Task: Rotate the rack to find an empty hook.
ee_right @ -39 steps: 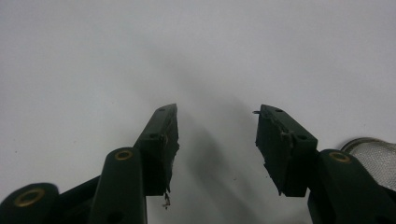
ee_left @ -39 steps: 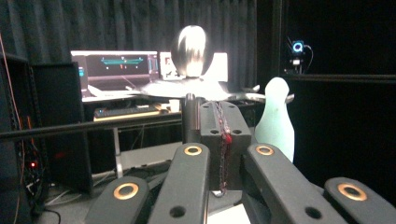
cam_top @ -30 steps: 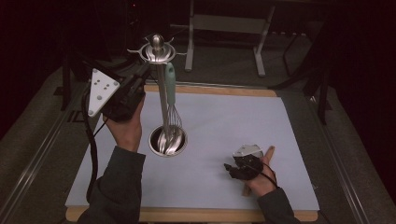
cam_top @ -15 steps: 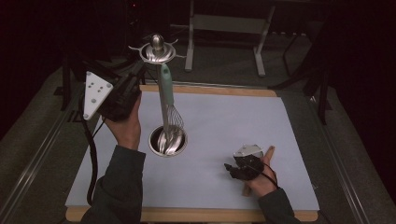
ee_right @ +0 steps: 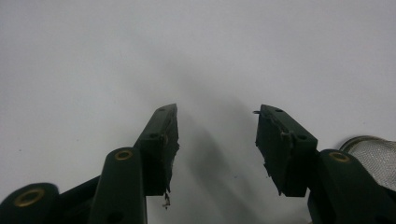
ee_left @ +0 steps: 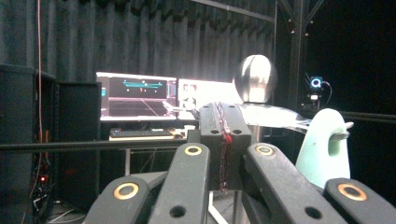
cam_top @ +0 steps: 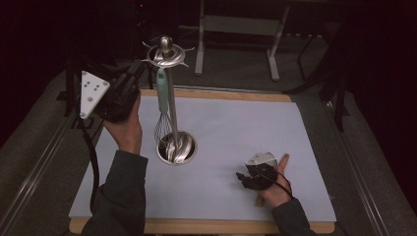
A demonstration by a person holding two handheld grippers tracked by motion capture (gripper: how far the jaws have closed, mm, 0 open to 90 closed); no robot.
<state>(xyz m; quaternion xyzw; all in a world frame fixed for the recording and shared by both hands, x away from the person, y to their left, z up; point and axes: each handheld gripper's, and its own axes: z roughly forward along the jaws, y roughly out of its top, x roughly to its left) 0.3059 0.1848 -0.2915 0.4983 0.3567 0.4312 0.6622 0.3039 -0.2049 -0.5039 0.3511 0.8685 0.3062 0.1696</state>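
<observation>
A steel utensil stand (cam_top: 170, 98) rises from a round base (cam_top: 183, 156) on the white mat, with a knob (cam_top: 166, 45) on top. From its hook ring hangs a whisk (cam_top: 163, 93) with a mint-green handle; its wires reach down to the base. Left of the handle and apart from it, my left gripper (cam_top: 139, 69) is raised with its jaws pressed together on nothing. In the left gripper view the left gripper (ee_left: 223, 140) points past the knob (ee_left: 255, 78) and the handle's top (ee_left: 327, 149). At the front right my right gripper (cam_top: 242, 178) lies low over the mat, and the right gripper (ee_right: 215, 114) is open with nothing between its jaws.
The white mat (cam_top: 236, 128) covers a wooden board on the table. Metal frame legs (cam_top: 201, 44) stand behind the table in the dark. Lit monitors (ee_left: 135, 95) glow beyond the left gripper. A round metal rim (ee_right: 373, 154) shows beside the right jaw.
The left gripper has drawn back to the left, away from the whisk. The whisk's handle has swung from the right of the pole to its left. The right gripper has stayed put.
</observation>
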